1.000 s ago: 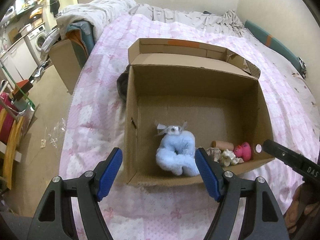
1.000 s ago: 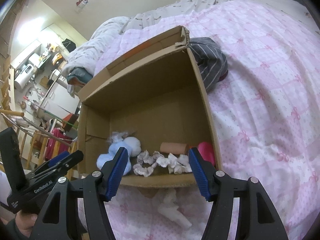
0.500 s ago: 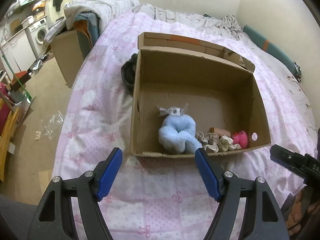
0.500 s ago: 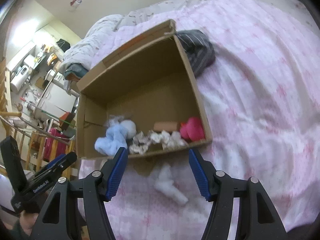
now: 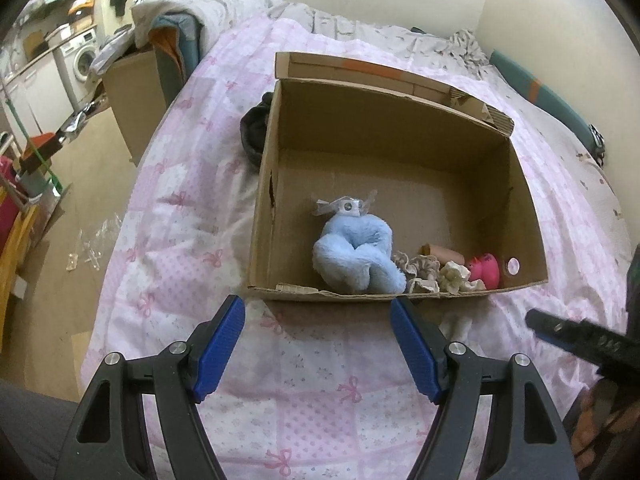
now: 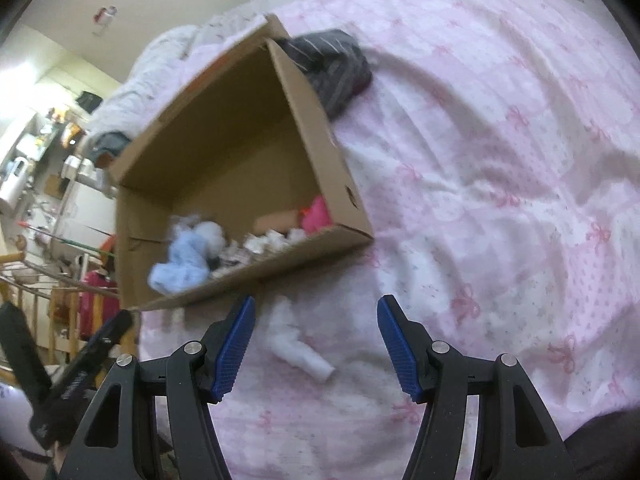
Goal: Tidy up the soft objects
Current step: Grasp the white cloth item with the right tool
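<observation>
An open cardboard box [image 5: 400,120] [image 6: 320,140] sits on the pink bedspread. Along its near wall lie a light blue plush toy [image 5: 356,258] [image 6: 184,260], cream scrunchies [image 5: 428,274], a tan roll [image 5: 444,250] and a pink toy [image 5: 486,268] [image 6: 318,214]. A white soft object [image 6: 298,348] lies on the bedspread outside the box, just beyond my right gripper [image 6: 314,312], which is open and empty. My left gripper [image 5: 318,312] hangs open and empty in front of the box's near wall. The right gripper also shows in the left wrist view, low at the right edge.
A dark striped garment [image 5: 254,132] [image 6: 336,66] lies bunched against the box's far corner. Grey bedding [image 5: 208,4] is piled at the head of the bed. Left of the bed are bare floor, another cardboard box [image 5: 132,92] and a washing machine [image 5: 80,60].
Both grippers have drawn back from the box toward the near edge of the bed. The right gripper rolled, and the white object now lies in front of its fingers.
</observation>
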The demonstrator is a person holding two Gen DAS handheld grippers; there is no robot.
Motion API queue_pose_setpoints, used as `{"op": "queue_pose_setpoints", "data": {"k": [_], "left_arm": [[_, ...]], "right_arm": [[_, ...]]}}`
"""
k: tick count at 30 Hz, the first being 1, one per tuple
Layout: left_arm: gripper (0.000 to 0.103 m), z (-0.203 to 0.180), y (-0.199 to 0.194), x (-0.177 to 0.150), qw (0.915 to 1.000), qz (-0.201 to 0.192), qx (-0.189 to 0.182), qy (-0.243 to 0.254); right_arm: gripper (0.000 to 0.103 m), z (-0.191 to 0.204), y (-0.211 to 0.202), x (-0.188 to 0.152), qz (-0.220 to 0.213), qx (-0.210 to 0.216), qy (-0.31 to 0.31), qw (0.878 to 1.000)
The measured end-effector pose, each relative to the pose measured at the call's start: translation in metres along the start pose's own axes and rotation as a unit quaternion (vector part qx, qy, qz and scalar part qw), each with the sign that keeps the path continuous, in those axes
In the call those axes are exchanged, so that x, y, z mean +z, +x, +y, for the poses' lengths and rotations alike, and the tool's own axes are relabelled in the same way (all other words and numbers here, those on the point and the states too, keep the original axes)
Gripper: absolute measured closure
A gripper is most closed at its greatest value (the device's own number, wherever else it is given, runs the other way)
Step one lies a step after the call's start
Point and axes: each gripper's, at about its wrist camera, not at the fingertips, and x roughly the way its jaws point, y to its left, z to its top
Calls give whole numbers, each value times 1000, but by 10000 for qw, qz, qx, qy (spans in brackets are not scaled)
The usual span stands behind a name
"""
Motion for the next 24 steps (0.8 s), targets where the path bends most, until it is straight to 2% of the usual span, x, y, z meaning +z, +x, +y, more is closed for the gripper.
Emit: {"op": "queue_pose_setpoints", "data": {"k": [5,9,15,18,19,20,24], "left_arm": [[30,0,2,-1,10000,34,-24,16],[30,1,4,-4,10000,71,-35,49],[30,-3,7,-9,9998,83,-29,170],[30,-6,8,-11,9997,92,-62,226],[30,-8,9,-12,9996,88,-66,250],[30,-9,10,-12,9996,83,-73,272],[30,-20,17,-17,9986,165,-123,478]], "right_arm": [[36,7,26,-3,394,-265,-183,9987],[36,33,53,-14,817,-339,-794,9929],[38,67,77,-25,935,-431,-1559,9824],[53,69,83,-26,976,-515,-1647,9802],[64,69,83,-27,990,-544,-1673,9794],[70,68,84,-27,1011,-592,-1711,9783],[74,66,82,-29,1089,-415,-1693,9787]]}}
